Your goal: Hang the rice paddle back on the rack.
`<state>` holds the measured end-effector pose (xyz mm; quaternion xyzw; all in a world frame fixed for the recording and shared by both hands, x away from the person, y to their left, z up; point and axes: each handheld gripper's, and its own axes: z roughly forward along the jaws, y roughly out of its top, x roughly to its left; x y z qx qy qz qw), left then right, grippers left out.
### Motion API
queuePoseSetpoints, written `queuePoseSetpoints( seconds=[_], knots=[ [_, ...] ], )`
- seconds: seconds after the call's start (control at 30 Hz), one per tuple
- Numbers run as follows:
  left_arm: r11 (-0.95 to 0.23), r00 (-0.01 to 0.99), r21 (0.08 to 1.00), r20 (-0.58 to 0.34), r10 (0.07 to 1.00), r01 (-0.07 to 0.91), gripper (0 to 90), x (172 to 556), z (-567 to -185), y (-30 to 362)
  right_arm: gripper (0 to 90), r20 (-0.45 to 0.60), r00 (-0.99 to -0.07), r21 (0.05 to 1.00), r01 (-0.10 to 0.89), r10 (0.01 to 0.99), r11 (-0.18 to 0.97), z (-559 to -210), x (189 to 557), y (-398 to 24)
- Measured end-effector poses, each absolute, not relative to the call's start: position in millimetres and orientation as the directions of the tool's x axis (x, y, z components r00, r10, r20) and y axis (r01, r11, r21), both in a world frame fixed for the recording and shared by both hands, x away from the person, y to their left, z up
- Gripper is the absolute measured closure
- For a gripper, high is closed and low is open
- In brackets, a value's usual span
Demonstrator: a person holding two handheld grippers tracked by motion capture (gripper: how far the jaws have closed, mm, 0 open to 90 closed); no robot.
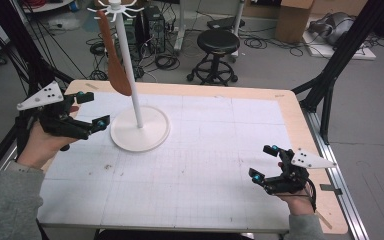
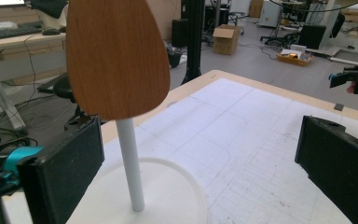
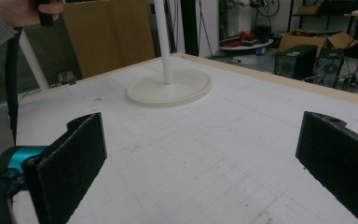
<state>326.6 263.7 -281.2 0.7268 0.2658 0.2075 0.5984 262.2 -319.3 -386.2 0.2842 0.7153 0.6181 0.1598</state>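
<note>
At the left of the high view, the left tool [image 1: 91, 110] is spread wide and holds nothing, its jaws pointing at the white stand [image 1: 139, 125]. The wooden spatula [image 1: 114, 60] hangs from the stand's top in the upper left, long axis near vertical, broad blade down, above the bench [image 1: 205, 150]. At lower right, the right tool [image 1: 264, 161] is spread wide, empty.
</note>
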Motion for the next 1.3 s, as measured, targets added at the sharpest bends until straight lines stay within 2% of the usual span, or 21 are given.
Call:
queuePoseSetpoints(
  seconds=[0.3, 0.53, 0.93, 1.3],
  knots=[
    [-0.115, 0.755, 0.983, -0.035, 0.655, 0.146, 1.7, 316, -302, 272, 0.1, 0.129, -0.772, 0.974, 0.215, 0.622, 0.064, -388, 264, -324],
    [-0.158, 0.744, 0.981, 0.021, 0.668, 0.114, 1.7, 305, -312, 268, 0.0, 0.128, -0.769, 0.974, 0.215, 0.626, 0.065, -388, 265, -324],
    [-0.077, 0.734, 0.989, -0.043, 0.677, 0.129, 1.7, 295, -338, 267, 0.1, 0.13, -0.766, 0.975, 0.215, 0.63, 0.061, -388, 265, -325],
    [-0.107, 0.726, 0.983, -0.037, 0.686, 0.151, 1.7, 289, -354, 267, 0.1, 0.132, -0.76, 0.973, 0.223, 0.637, 0.063, -389, 266, -326]
  ],
)
